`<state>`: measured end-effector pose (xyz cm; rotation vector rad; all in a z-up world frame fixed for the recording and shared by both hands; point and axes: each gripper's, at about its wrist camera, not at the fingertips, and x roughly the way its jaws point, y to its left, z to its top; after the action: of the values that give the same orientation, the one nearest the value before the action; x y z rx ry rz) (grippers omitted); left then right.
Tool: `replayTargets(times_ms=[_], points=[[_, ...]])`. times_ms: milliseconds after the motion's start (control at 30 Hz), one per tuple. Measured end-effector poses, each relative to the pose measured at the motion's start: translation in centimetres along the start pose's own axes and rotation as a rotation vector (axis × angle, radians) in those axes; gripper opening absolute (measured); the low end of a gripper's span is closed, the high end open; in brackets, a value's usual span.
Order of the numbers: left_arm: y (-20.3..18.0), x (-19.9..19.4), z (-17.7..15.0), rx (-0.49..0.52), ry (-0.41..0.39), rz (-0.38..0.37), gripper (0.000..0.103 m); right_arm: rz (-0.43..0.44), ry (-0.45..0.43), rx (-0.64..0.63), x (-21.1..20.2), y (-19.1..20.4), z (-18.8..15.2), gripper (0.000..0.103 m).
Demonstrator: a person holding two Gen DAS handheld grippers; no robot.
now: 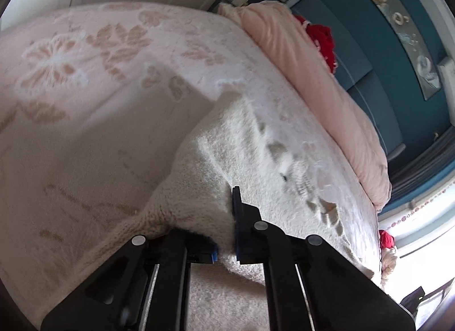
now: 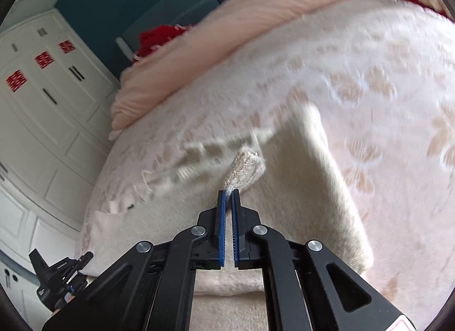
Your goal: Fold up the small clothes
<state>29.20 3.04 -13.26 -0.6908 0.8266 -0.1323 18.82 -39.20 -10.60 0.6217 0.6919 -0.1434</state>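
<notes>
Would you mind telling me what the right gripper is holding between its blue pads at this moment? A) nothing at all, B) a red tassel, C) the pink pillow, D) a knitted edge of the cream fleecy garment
D: in the right wrist view the right gripper has its jaws pressed nearly together on a ribbed knitted edge of the cream fleecy garment lying on the floral pink bedspread.

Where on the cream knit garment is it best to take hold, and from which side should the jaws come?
Probably the ribbed knit edge of the cream garment, approached level from the near side of the bed. That hem is a thick, firm fold standing clear of the blanket; the right gripper pinches it so.
</notes>
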Motion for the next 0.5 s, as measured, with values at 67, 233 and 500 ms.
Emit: replayTargets(times_ms=[67, 233, 500], points=[[-0.1, 0.3, 0.1, 0.027, 0.017, 0.006, 0.006, -0.037, -0.013, -0.044, -0.5, -0.3, 0.0, 0.003], [0.9, 1.1, -0.5, 0.036, 0.04, 0.075, 0.006, -0.087, 0.123, 0.001, 2.3, -2.8, -2.2, 0.003], [1.0, 1.1, -0.6, 0.112, 0.102, 0.084, 0.014, -0.12, 0.151, -0.014, 2.4, -3.1, -2.7, 0.004]])
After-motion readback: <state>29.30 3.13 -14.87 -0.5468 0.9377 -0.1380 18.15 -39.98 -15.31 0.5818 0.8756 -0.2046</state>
